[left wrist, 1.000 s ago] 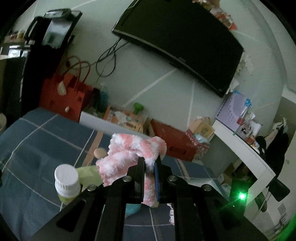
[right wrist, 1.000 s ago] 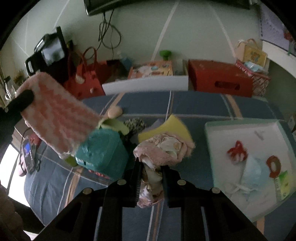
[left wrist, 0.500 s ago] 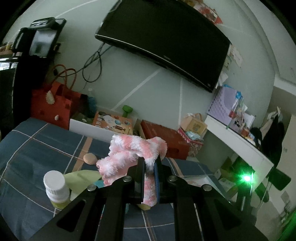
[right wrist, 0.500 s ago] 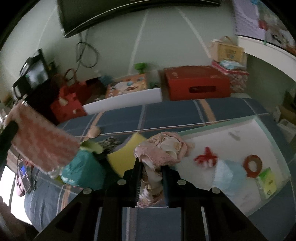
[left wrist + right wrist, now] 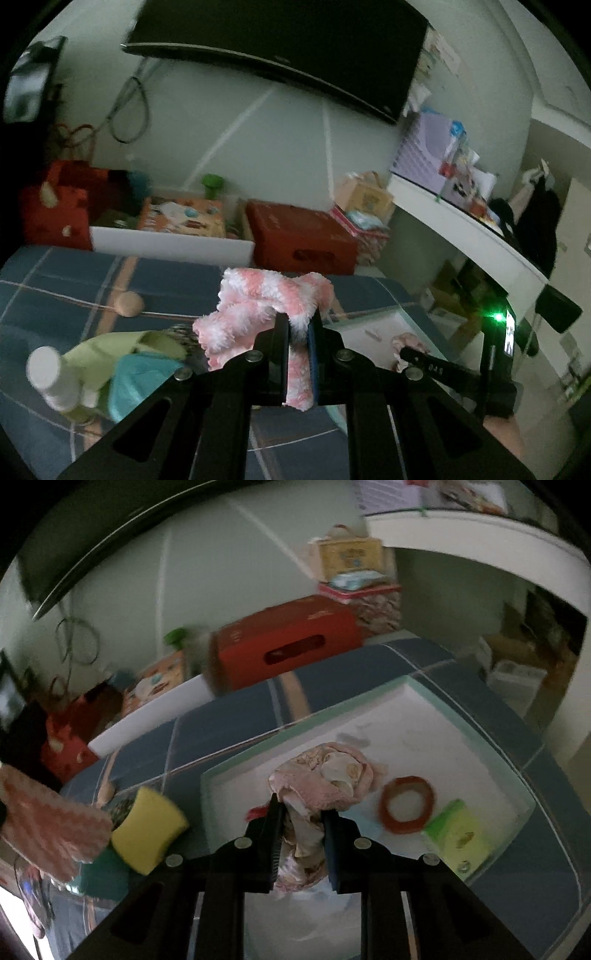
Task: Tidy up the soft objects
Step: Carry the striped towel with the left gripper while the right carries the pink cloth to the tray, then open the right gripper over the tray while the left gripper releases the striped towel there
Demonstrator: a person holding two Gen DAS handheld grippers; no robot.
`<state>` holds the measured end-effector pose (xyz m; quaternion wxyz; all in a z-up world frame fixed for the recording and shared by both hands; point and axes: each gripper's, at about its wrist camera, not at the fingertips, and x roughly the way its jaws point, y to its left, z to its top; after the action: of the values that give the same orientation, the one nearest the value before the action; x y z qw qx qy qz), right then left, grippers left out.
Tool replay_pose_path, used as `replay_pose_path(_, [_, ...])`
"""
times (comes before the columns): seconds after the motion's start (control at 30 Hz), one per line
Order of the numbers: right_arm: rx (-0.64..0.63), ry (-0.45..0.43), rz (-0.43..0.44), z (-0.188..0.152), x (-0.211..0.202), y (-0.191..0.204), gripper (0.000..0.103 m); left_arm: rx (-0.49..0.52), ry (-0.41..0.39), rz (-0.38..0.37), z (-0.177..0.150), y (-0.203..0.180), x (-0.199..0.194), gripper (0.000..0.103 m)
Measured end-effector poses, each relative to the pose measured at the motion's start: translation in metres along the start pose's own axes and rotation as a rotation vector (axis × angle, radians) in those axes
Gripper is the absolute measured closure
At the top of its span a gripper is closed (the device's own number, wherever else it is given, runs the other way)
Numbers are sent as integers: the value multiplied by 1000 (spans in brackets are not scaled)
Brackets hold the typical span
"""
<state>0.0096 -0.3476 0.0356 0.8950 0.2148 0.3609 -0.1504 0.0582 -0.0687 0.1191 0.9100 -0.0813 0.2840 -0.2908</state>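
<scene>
The left claw (image 5: 300, 334) is clenched on a fluffy pink-and-white striped plush cloth (image 5: 258, 308), whose shaggy pile bunches above the black fingers at the centre of the left wrist view and hangs in a narrow strip between them. Below it lies the bed (image 5: 66, 291), covered in a blue sheet with pale check lines. At lower left stand a blurred white-capped plastic bottle (image 5: 46, 373) and a teal rounded container (image 5: 142, 380).

The right claw (image 5: 301, 814) is clenched on a crumpled pale pink printed fabric bundle (image 5: 325, 775), soft and wrinkled, held over the shallow white rectangular tray with a mint-green rim (image 5: 469, 723) on the bed. In the tray, right of the bundle, lie a flat red ring (image 5: 406, 805) and a lime-green packet (image 5: 458, 830). At left of that view, a yellow sponge block with rounded corners (image 5: 147, 829) sits beside the tray.
</scene>
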Motion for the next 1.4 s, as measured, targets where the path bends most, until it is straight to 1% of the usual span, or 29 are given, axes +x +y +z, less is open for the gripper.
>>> replay_pose_path(0.13, [75,-26,-27,11,1,-30,82,40,32,-43,9,-25,23,94])
replay_pose_path(0.23, [103,-49,-45,16,5,-47,82,73,51,-94,16,-49,47,94])
replay_pose_path(0.33, [133,-58,-58,19,10,-61,82,104,79,-121,18,-69,71,94])
replay_pose_path(0.43, [163,-82,-85,22,14,-76,82,140,139,-150,15,-91,102,94])
replay_pose_path(0.57, [211,-96,-125,23,18,-94,82,188,203,-159,7,-113,135,94])
replay_pose_path(0.63, [237,-98,-134,23,21,-102,82,200,232,-156,2,-120,150,94])
replay_pose_path(0.83, [289,-83,-153,20,28,-118,82,216,285,-147,-11,-131,185,94])
replay_pose_path(0.9, [299,-73,-158,18,30,-122,82,217,308,-126,-17,-131,197,94])
replay_pose_path(0.97, [304,-62,-164,17,34,-125,79,217,338,-100,-25,-128,209,94])
replay_pose_path(1.07, [311,-48,-155,16,36,-126,79,219,397,-33,-40,-121,224,94])
replay_pose_path(1.17, [309,-41,-140,16,37,-125,78,212,426,-11,-49,-114,227,92])
replay_pose_path(1.2, [304,-39,-139,16,36,-124,77,210,431,-6,-51,-113,226,90])
replay_pose_path(1.23, [301,-36,-142,17,36,-124,68,209,435,-1,-52,-112,225,86])
replay_pose_path(1.27, [298,-33,-142,17,36,-122,55,208,439,2,-52,-112,222,83])
replay_pose_path(1.3, [300,-31,-142,18,35,-121,48,207,440,5,-52,-111,220,74])
replay_pose_path(1.33, [306,-31,-139,18,35,-120,38,206,441,11,-53,-110,216,60])
replay_pose_path(1.4, [310,-32,-119,18,34,-118,37,196,447,35,-54,-107,207,47])
